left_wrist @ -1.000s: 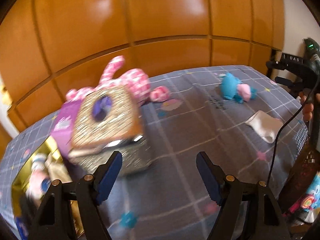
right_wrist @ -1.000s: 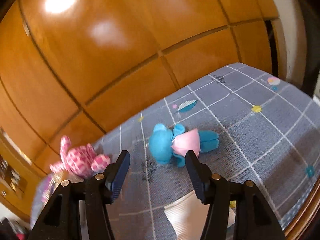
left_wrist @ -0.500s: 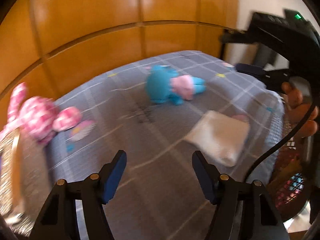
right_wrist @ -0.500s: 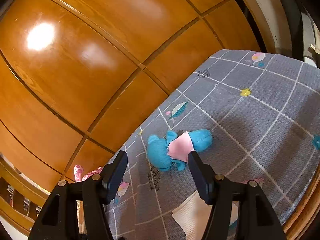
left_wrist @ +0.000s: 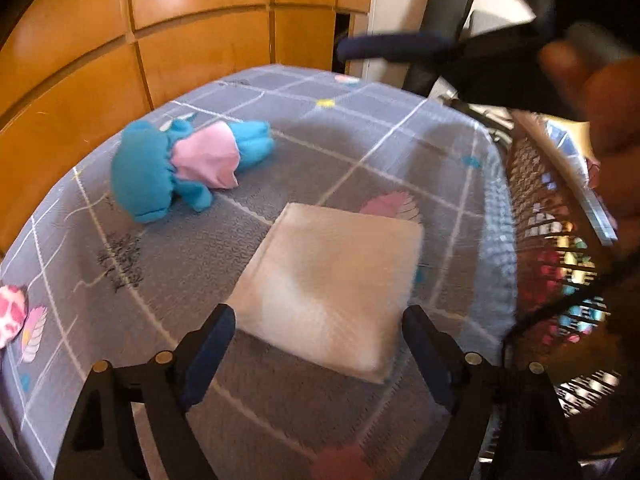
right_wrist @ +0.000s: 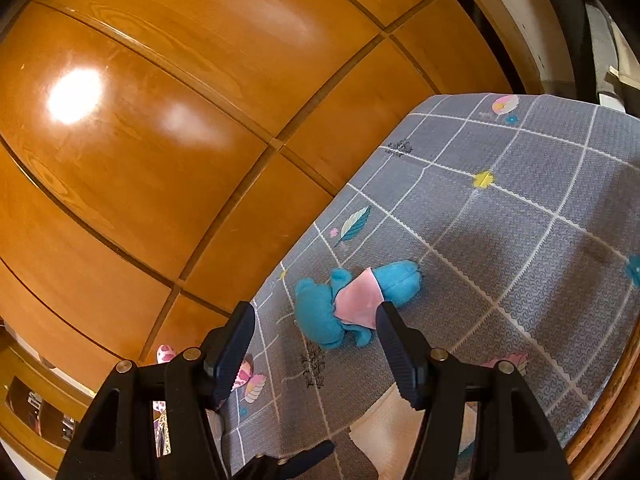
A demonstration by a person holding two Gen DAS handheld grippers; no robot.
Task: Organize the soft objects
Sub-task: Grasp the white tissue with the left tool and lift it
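Note:
A folded cream cloth (left_wrist: 332, 280) lies on the grey checked bedcover (left_wrist: 360, 140) near its right edge. My left gripper (left_wrist: 318, 320) points down at it with jaws opening; the cloth's near edge sits between the fingertips and the pads do not press it. A blue plush doll in a pink dress (left_wrist: 176, 164) lies further back. My right gripper (right_wrist: 314, 320) hovers open above the bed with nothing between its fingers; the blue doll (right_wrist: 320, 300) lies beyond them and the cloth (right_wrist: 392, 432) below.
A pink patterned plush (left_wrist: 12, 312) peeks in at the left edge. A wicker basket (left_wrist: 560, 260) holding colourful things stands off the bed's right side. A hand (left_wrist: 600, 128) holds the right gripper above it. Wood panelling (right_wrist: 160, 160) backs the bed.
My left gripper swung right, away from the glittery box and pink plush, and dipped over the cream cloth with its jaws wider. The right gripper rolled but stayed nearly in place.

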